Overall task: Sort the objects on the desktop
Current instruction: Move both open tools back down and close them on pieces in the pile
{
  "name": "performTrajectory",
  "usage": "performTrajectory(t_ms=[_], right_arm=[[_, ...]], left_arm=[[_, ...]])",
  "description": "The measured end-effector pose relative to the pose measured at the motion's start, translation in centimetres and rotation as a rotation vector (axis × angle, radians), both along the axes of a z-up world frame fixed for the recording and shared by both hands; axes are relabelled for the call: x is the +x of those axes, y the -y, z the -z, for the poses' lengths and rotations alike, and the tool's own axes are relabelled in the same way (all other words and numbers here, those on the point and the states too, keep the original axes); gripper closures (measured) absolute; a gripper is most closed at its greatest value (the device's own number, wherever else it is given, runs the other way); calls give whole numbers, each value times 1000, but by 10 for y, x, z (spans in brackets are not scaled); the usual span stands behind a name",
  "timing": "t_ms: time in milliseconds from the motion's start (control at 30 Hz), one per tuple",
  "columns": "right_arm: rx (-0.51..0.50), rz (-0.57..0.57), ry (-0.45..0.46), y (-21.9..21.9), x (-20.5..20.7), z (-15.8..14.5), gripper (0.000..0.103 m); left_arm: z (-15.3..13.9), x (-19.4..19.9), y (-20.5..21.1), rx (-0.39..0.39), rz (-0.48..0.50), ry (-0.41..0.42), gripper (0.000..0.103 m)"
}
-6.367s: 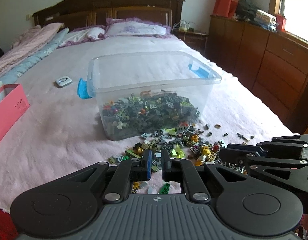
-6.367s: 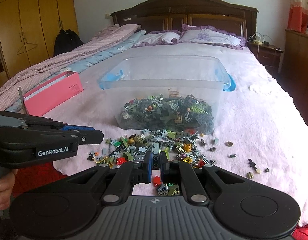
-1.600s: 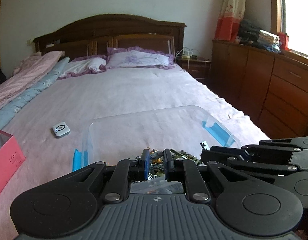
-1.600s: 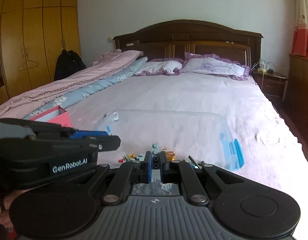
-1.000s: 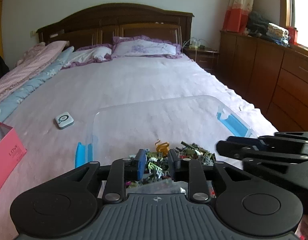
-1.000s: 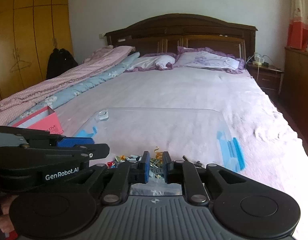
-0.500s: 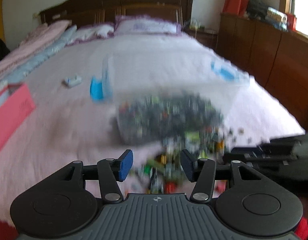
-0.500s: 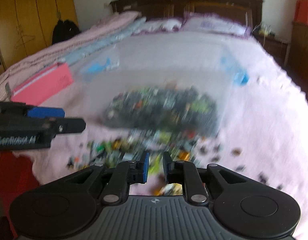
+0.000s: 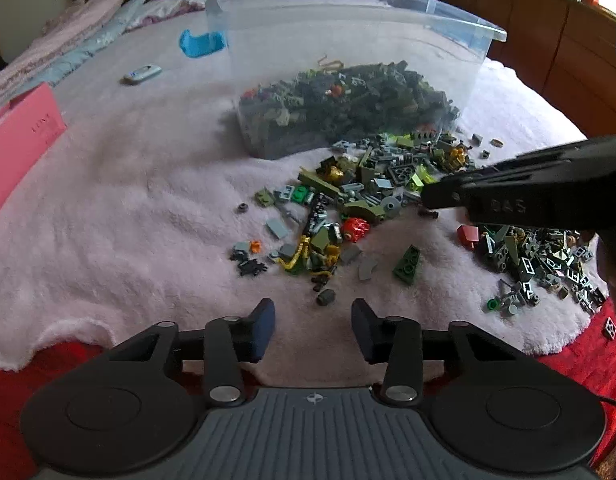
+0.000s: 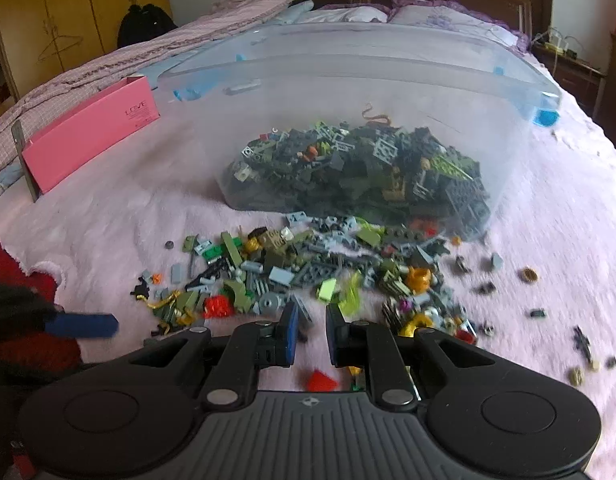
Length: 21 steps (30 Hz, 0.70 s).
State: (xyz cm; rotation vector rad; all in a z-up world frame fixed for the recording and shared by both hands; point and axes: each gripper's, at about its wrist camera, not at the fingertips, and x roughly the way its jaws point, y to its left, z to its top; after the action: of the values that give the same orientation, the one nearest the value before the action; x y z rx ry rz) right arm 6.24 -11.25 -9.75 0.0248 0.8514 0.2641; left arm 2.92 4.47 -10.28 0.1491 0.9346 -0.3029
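In the left wrist view, a pink box [image 9: 17,136] sits at the left edge on a fuzzy pink blanket [image 9: 119,208]. A little past it, higher up, lies a small white gadget [image 9: 141,74]. In the upper middle stands a clear plastic bin [image 9: 348,68] with a blue latch [image 9: 199,43] on its left side. The bin is partly full of dark toy bricks. Just in front of the bin, loose toy bricks [image 9: 348,196] are spread over the blanket — green, grey, yellow and one red lump [image 9: 355,229]. At the bottom middle is the left gripper [image 9: 312,326]. Its jaws are closing, but nothing is between them; only blanket shows in the gap. A small dark piece [image 9: 325,297] lies just ahead of it. At the right edge the right gripper [image 9: 524,196] reaches in over the bricks, and a second small heap [image 9: 536,260] lies under it.

In the right wrist view, the blurry blue tip of the left gripper shows at the lower left. The pink box is at the upper left, the bin fills the top middle, and the loose bricks lie in front of it. At the bottom middle the right gripper's jaws stand a little apart — not clenched on anything. A red brick [image 10: 319,381] lies under them.
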Motion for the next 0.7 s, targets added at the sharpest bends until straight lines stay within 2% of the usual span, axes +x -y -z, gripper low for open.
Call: performTrajectory(t_ms=[133,167,500,700], right_arm=[[-2,-17,-5,-4,7,1,86],[-3,-19,-7,-5,8,2,86],[0,-20,-32,-8,13,14,87],[-1,-8,-12,-8,7,13,98]], left_arm=[[7,7,4,-23,-4,-16,81],[9,9,4,-30,-15,-21,83],[13,6,12,-22,-8,-12,90],[9,4,11,-37,-6,-6,90]])
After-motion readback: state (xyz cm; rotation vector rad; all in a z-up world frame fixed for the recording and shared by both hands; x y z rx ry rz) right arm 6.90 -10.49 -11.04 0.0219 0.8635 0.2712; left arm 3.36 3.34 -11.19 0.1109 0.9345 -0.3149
